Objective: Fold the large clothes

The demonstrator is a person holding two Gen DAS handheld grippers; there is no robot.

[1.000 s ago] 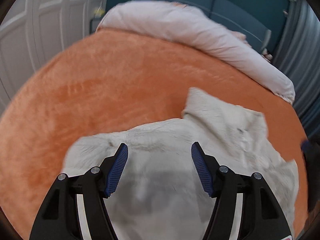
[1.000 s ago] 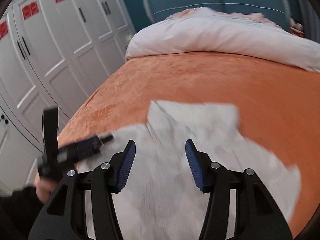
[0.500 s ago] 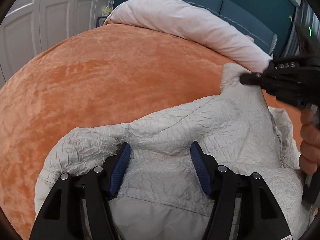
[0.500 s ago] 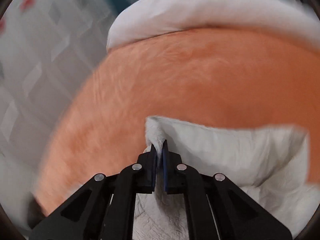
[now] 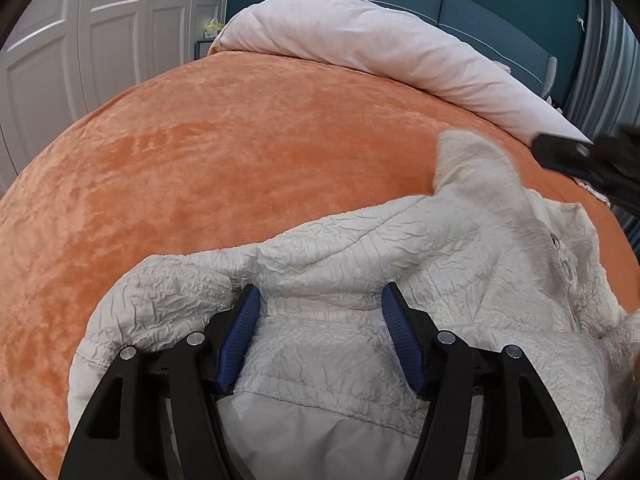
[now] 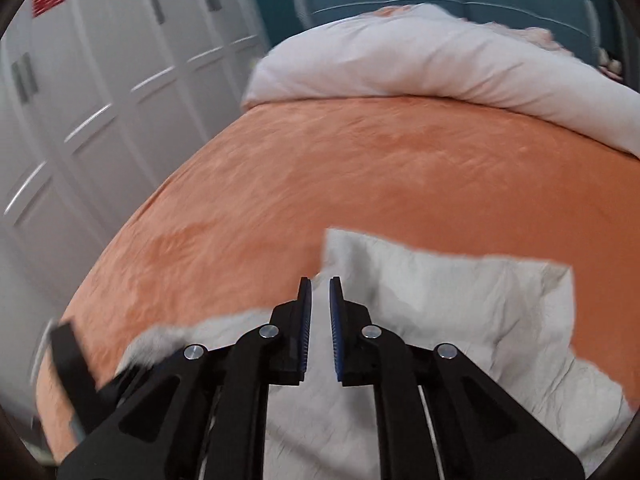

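A crinkled off-white jacket [image 5: 400, 264] lies spread on the orange bedspread [image 5: 224, 152], right under both tongs. The left gripper [image 5: 318, 300] stands with its jaws well apart – the blue pads [image 5: 242, 332] sit on either side of a seam band of the jacket, resting on or just above the fabric without pinching it. Ahead of it and to its right a sleeve end [image 5: 468, 156] sticks up off the bed, and just beyond that the black body of the right gripper [image 5: 588, 160] comes in from the edge, blurred.

In its own view the right gripper [image 6: 319, 294] has its jaws close together and opening, a narrow gap between the pads [image 6: 306, 320]; pale fabric shows through the gap, but the pads are not pressing on it. A raised corner of the jacket [image 6: 440, 292] sits just beyond its tips, the rest spreading to its right. Low at its left the other gripper is a dark blur.

Far ahead of both – a pale rolled duvet [image 5: 380, 44] across the head of the bed, white panelled wardrobe doors [image 6: 100, 80] off to the left
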